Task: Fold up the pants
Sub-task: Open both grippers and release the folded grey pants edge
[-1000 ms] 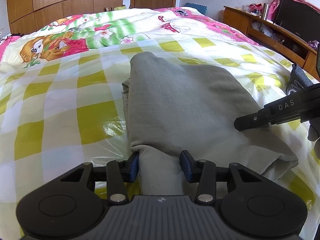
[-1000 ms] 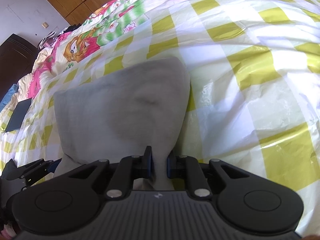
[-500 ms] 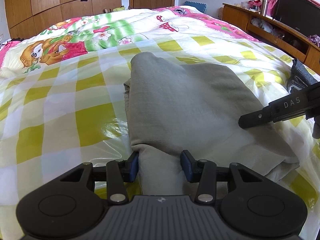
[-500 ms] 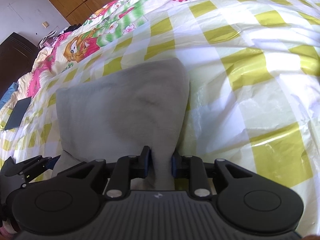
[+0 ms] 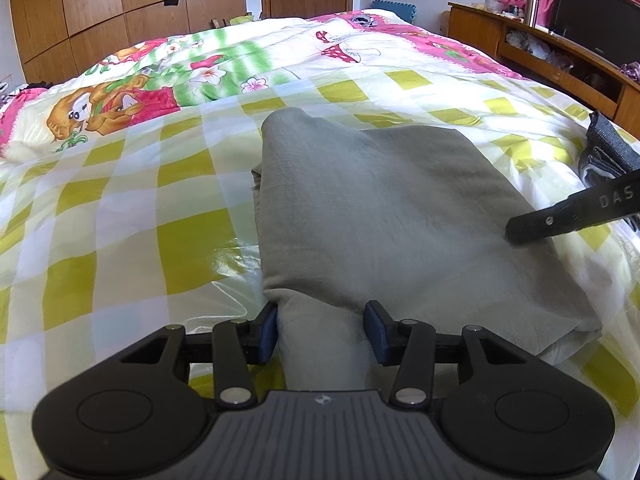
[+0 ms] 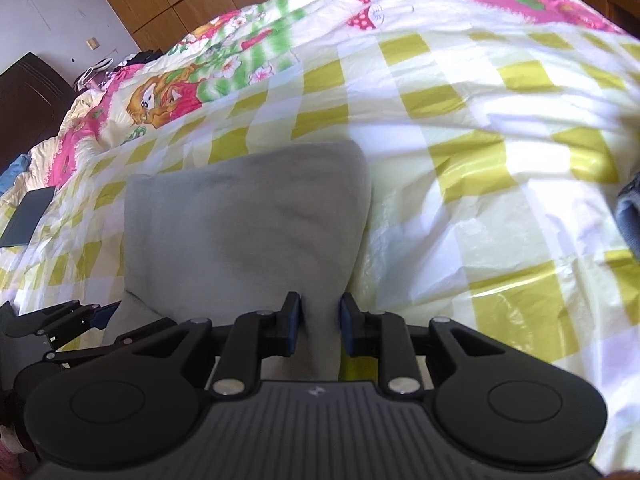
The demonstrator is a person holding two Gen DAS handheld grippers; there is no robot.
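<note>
Grey pants (image 5: 380,208) lie folded into a thick rectangle on the yellow-checked plastic sheet (image 5: 120,208) over the bed. My left gripper (image 5: 320,332) has the near left corner of the pants bunched between its blue pads; the jaws are opening slightly, and the fabric still fills the gap and touches both pads. My right gripper (image 6: 320,320) pinches the near right corner, where the cloth narrows into a neck between the pads. From the right of the left wrist view, one black finger (image 5: 560,216) of the right gripper reaches over the pants.
A dark grey garment (image 5: 608,152) lies at the sheet's right edge. A cartoon quilt (image 5: 200,68) covers the far part of the bed. A wooden shelf unit (image 5: 560,52) runs along the right, and a dark flat slab (image 6: 28,216) lies on the bed at the left.
The right gripper's pads have spread wider around the pants corner, and that gripper has lifted and tilted a little. The left gripper and the pants lie as before.
</note>
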